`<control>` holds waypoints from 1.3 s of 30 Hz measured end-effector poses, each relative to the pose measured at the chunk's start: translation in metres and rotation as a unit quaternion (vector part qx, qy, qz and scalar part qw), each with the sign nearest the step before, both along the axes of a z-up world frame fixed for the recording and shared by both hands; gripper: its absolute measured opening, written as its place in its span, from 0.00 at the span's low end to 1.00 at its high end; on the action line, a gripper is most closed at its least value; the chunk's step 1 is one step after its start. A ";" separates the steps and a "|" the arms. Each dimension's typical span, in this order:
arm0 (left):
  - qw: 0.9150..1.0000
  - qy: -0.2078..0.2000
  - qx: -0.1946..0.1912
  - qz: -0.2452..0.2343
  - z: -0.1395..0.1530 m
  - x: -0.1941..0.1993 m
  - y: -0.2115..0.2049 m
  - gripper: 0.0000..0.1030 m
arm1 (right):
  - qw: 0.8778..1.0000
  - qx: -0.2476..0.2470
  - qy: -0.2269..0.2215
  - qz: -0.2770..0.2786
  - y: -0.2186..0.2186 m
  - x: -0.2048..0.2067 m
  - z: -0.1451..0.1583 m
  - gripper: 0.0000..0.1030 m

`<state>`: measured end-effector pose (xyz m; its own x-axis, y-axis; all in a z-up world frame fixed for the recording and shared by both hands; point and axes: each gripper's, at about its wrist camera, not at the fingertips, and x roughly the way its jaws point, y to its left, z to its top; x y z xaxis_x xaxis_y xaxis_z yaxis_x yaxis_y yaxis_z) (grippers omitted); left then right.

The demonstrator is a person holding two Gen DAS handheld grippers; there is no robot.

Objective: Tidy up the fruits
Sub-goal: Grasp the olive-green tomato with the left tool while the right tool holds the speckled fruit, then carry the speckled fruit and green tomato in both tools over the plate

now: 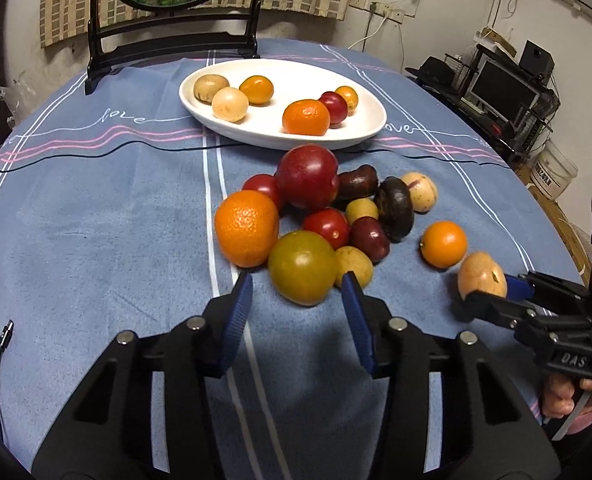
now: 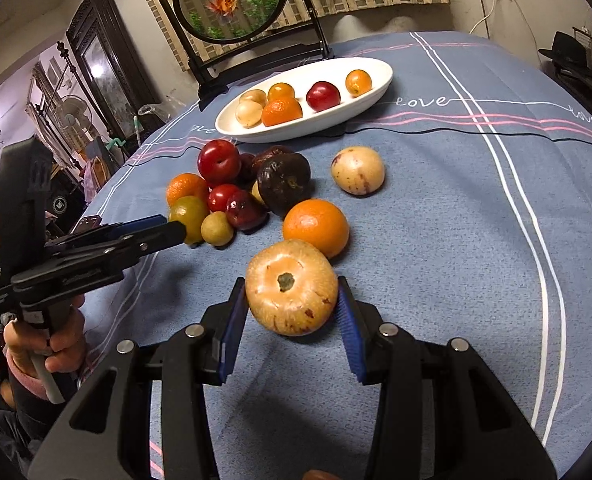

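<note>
The right gripper (image 2: pixel 292 308) pinched a pale yellow-orange round fruit with reddish flecks (image 2: pixel 291 287) between its blue pads, stem scar facing the camera. The fruit seemed raised just off the blue striped tablecloth (image 2: pixel 456 240), probably so it could be carried to the dish. It sat near the table's front edge, just in front of a loose orange (image 2: pixel 316 227).

The left gripper (image 1: pixel 296 292) reached at a round green-yellow fruit (image 1: pixel 302 267), the nearest piece of the heap in the middle of the table. Its blue pads stood either side of the fruit's near half; whether they pressed on it I could not tell from either view. That fruit lay touching a large orange (image 1: pixel 247 228) and a small yellow fruit (image 1: pixel 354 266), so a grasp from the front likely avoided knocking its neighbours.

The white oval ceramic dish (image 1: pixel 200 110) stood toward the table's far edge, already holding six fruits in two loose clusters. About a dozen were left on the cloth, so the sorting looked less than half done.
</note>
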<state>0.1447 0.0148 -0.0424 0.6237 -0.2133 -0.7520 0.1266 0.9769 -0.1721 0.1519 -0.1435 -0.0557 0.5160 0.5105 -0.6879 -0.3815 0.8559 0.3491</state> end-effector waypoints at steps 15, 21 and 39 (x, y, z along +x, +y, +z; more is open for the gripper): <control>0.999 0.016 -0.031 0.002 -0.007 0.019 0.003 0.38 | 1.000 0.011 -0.003 0.003 -0.001 -0.001 0.000 0.43; 0.999 0.018 -0.026 0.009 -0.008 0.025 0.001 0.38 | 1.000 0.011 -0.003 0.003 -0.002 -0.002 0.000 0.43; 1.000 -0.020 0.001 0.017 0.006 -0.009 -0.003 0.38 | 1.000 -0.002 0.002 0.003 0.001 -0.001 0.000 0.43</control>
<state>0.1361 0.0119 -0.0363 0.6598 -0.1888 -0.7273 0.0991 0.9813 -0.1649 0.1512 -0.1427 -0.0562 0.5092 0.5111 -0.6924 -0.3855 0.8548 0.3475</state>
